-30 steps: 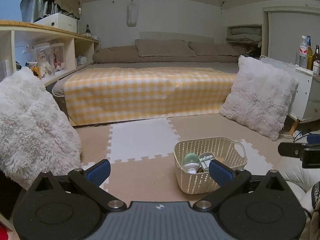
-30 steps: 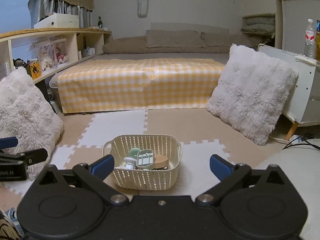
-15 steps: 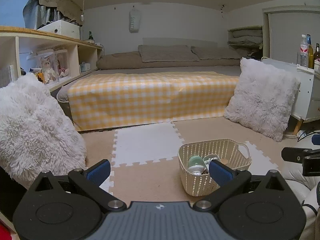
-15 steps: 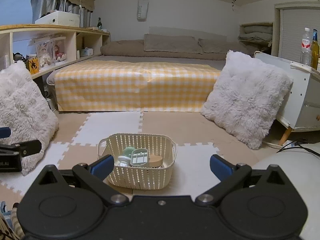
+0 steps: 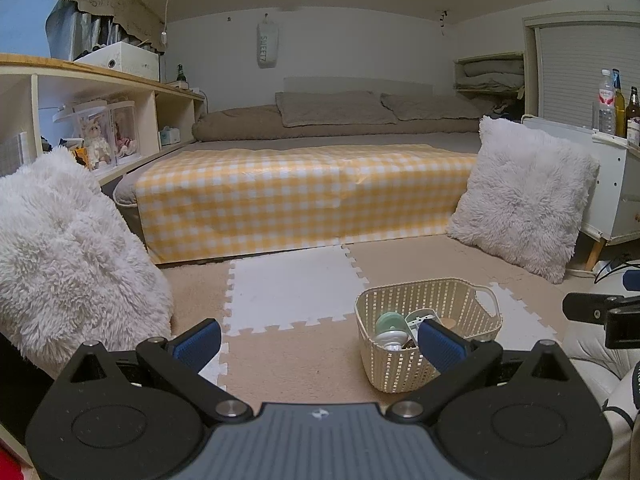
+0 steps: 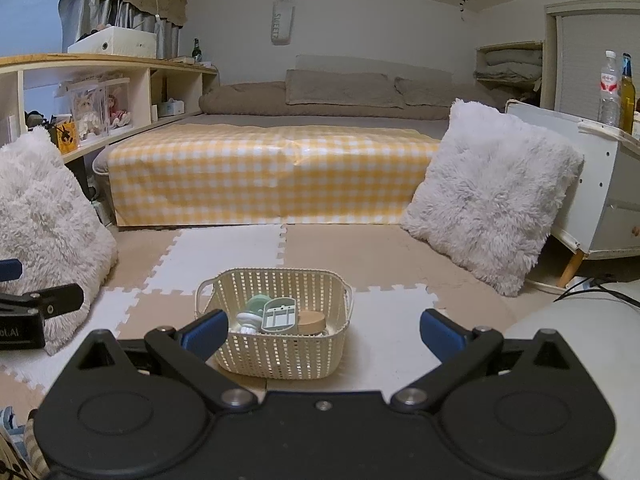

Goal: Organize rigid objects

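Basket point(image 6: 276, 344) now farther, both grippers wide, empty

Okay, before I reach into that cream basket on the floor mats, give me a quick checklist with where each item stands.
1. Left gripper open, nothing between its fingers: ok.
2. Right gripper open, nothing between its fingers: ok.
3. Basket upright on the floor mats: ok.
4. Contents in sight: green round piece, grey slotted tray, wooden lid: ok.
5. Whether more items sit under those three: cannot tell.
6. Path from the right gripper to the basket unobstructed: ok.
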A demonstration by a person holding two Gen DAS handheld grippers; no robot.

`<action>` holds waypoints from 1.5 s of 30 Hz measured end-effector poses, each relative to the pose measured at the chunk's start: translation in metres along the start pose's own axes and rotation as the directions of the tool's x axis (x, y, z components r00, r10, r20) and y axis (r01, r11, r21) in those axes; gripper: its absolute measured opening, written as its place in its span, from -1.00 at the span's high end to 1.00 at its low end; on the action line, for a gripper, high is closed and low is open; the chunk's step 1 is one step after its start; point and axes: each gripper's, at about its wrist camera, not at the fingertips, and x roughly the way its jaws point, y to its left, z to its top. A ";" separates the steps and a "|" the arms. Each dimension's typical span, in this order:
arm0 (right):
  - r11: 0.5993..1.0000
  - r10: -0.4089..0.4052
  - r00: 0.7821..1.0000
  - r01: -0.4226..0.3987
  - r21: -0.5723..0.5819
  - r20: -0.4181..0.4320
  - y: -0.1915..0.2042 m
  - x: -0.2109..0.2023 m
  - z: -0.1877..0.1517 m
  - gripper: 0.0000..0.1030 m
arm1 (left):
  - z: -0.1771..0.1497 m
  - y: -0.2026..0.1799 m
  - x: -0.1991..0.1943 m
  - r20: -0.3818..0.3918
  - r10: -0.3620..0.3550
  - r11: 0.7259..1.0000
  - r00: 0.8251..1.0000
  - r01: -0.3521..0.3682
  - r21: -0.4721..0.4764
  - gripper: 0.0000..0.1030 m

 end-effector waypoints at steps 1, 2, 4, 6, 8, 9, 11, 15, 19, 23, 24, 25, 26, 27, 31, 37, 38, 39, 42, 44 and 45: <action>1.000 0.000 1.000 0.000 0.000 0.000 0.000 0.000 0.000 -1.00 | 0.000 0.000 0.000 0.000 0.000 1.000 1.000 0.000 0.000 -1.00; 1.000 0.001 1.000 -0.001 -0.001 0.000 0.000 0.000 0.000 -1.00 | 0.000 0.000 0.000 0.000 0.001 1.000 1.000 -0.001 0.000 -1.00; 1.000 0.000 1.000 0.000 0.000 0.000 0.000 0.000 0.000 -1.00 | 0.000 0.000 0.000 0.000 0.000 1.000 1.000 0.000 -0.001 -1.00; 1.000 0.000 1.000 0.000 0.000 0.000 0.000 0.000 0.000 -1.00 | 0.000 0.000 0.000 -0.001 0.001 1.000 1.000 -0.001 -0.002 -1.00; 1.000 0.001 1.000 -0.001 0.000 -0.001 0.000 0.000 0.000 -1.00 | 0.000 0.000 0.000 -0.001 0.000 1.000 1.000 0.000 -0.003 -1.00; 1.000 0.001 1.000 -0.001 0.000 -0.001 0.000 0.000 0.000 -1.00 | 0.000 0.000 0.000 -0.001 0.000 1.000 1.000 0.000 -0.003 -1.00; 1.000 0.002 1.000 -0.002 -0.002 -0.002 0.001 0.000 0.000 -1.00 | 0.000 0.000 0.000 -0.001 0.000 1.000 1.000 0.000 -0.003 -1.00; 1.000 0.002 1.000 -0.002 -0.002 -0.003 0.001 0.000 0.000 -1.00 | 0.000 0.000 0.000 -0.001 0.001 1.000 1.000 -0.001 -0.003 -1.00; 1.000 0.003 1.000 -0.003 -0.002 -0.003 0.002 0.000 0.000 -1.00 | 0.000 0.000 0.000 -0.001 0.000 1.000 1.000 0.000 -0.003 -1.00; 1.000 0.003 1.000 -0.003 -0.002 -0.003 0.002 0.000 0.000 -1.00 | 0.000 0.000 -0.001 0.000 0.002 1.000 1.000 -0.002 -0.004 -1.00; 1.000 0.002 1.000 -0.002 -0.003 -0.003 0.002 0.000 0.000 -1.00 | 0.000 0.000 -0.001 0.000 0.001 1.000 1.000 -0.001 -0.004 -1.00; 1.000 0.002 1.000 -0.002 -0.003 -0.003 0.002 0.000 0.000 -1.00 | 0.000 0.000 -0.001 0.000 0.002 1.000 1.000 -0.002 -0.004 -1.00; 1.000 0.002 1.000 -0.002 -0.002 -0.003 0.002 0.000 0.000 -1.00 | 0.000 0.000 -0.001 0.000 0.002 1.000 1.000 -0.002 -0.003 -1.00; 1.000 0.002 1.000 -0.002 -0.002 -0.003 0.002 0.000 0.000 -1.00 | 0.000 0.000 -0.001 -0.001 0.002 1.000 1.000 -0.002 -0.004 -1.00; 1.000 0.003 1.000 -0.003 -0.002 -0.003 0.002 0.000 0.000 -1.00 | 0.000 0.000 -0.001 -0.001 0.004 1.000 1.000 -0.004 -0.006 -1.00; 1.000 0.003 1.000 -0.003 -0.003 -0.003 0.002 0.000 0.000 -1.00 | 0.000 0.000 -0.001 -0.001 0.005 1.000 1.000 -0.005 -0.006 -1.00; 1.000 0.003 1.000 -0.003 -0.003 -0.002 0.002 0.000 0.000 -1.00 | 0.000 0.000 -0.001 -0.002 0.006 1.000 1.000 -0.006 -0.006 -1.00; 1.000 0.003 1.000 -0.003 -0.002 -0.002 0.002 0.000 0.000 -1.00 | -0.001 -0.001 -0.001 -0.002 0.008 1.000 1.000 -0.008 -0.008 -1.00; 1.000 0.003 1.000 -0.003 -0.002 -0.003 0.002 0.000 0.000 -1.00 | -0.001 -0.001 -0.001 -0.002 0.010 1.000 1.000 -0.010 -0.010 -1.00; 1.000 0.003 1.000 -0.003 -0.002 -0.003 0.002 0.000 0.000 -1.00 | -0.001 0.000 -0.001 -0.002 0.010 1.000 1.000 -0.010 -0.009 -1.00; 1.000 0.003 1.000 -0.003 -0.002 -0.003 0.002 0.000 0.000 -1.00 | -0.001 0.000 -0.001 -0.002 0.011 1.000 1.000 -0.011 -0.009 -1.00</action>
